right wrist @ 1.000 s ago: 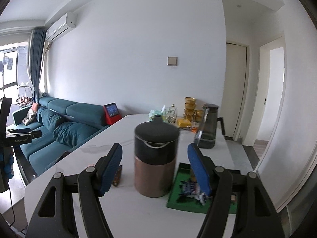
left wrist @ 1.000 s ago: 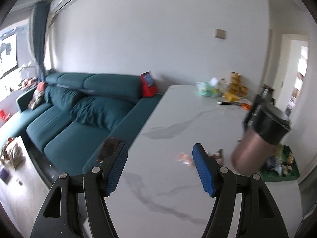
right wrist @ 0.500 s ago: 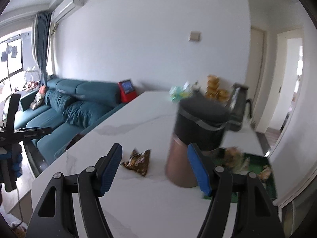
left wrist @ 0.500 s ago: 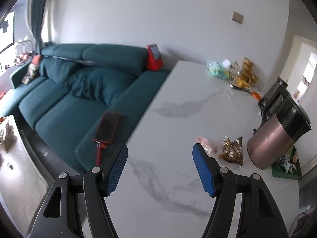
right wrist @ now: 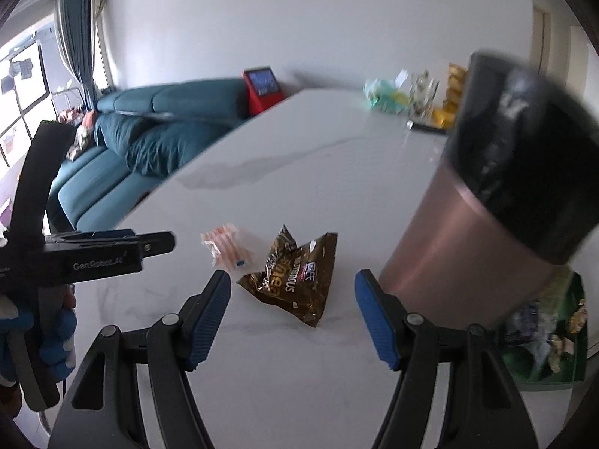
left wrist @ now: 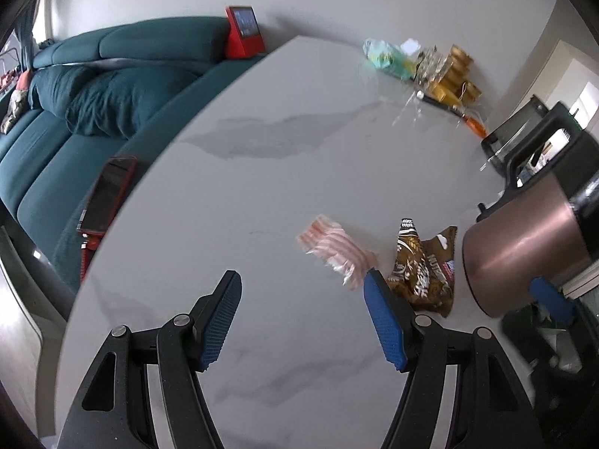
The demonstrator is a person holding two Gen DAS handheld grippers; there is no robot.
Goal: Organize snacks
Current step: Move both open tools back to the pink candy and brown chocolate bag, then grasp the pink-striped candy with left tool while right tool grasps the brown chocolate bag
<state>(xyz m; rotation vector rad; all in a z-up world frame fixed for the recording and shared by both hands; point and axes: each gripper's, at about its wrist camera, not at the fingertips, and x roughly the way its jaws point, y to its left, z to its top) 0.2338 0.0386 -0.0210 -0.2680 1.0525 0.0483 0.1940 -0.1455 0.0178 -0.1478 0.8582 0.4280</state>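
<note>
Two snack packs lie on the white marble table (left wrist: 262, 194): a pink striped packet (left wrist: 333, 249) and a crumpled brown bag (left wrist: 423, 269). My left gripper (left wrist: 303, 314) hangs open just short of the pink packet, with nothing between its fingers. In the right wrist view the brown bag (right wrist: 295, 280) lies just beyond my open, empty right gripper (right wrist: 292, 310), and the pink packet (right wrist: 224, 245) is to its left. A green tray (right wrist: 561, 370) with several wrapped snacks sits at the right, behind a copper canister (right wrist: 468, 247).
The copper canister (left wrist: 524, 247) with a black lid stands close right of the brown bag. A dark pitcher (left wrist: 524, 138) and a cluster of yellow cups and packets (left wrist: 449, 75) occupy the table's far end. A teal sofa (left wrist: 93, 112) with a phone (left wrist: 106, 194) runs along the left edge.
Both grippers have tipped downward and come closer to the tabletop. The two snack packs now sit nearer in both views. The jaws keep the same spread.
</note>
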